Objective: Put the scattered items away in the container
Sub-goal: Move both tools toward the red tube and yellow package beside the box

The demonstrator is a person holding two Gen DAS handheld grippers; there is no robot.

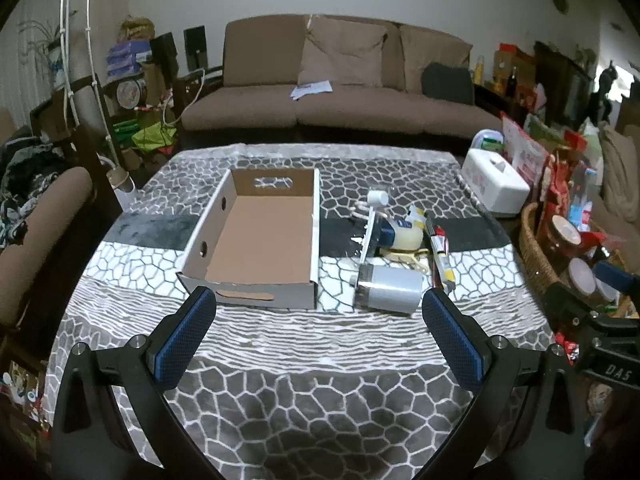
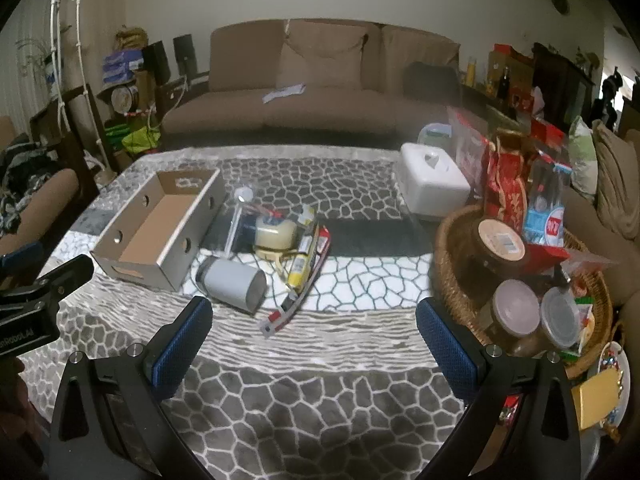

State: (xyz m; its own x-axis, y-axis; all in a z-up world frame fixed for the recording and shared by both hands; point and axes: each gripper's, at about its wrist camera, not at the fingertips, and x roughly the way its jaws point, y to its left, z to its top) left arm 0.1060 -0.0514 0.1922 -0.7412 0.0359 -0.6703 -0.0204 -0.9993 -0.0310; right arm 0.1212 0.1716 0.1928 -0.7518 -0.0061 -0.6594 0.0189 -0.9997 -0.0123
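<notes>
Looking at it, nothing was packed yet: the open brown cardboard box (image 1: 256,240) sat empty, the grey cylindrical bottle (image 2: 234,284) and maybe tubes lay beside it, both grippers (image 1: 318,334) (image 2: 314,338) wide, holding nothing.
</notes>
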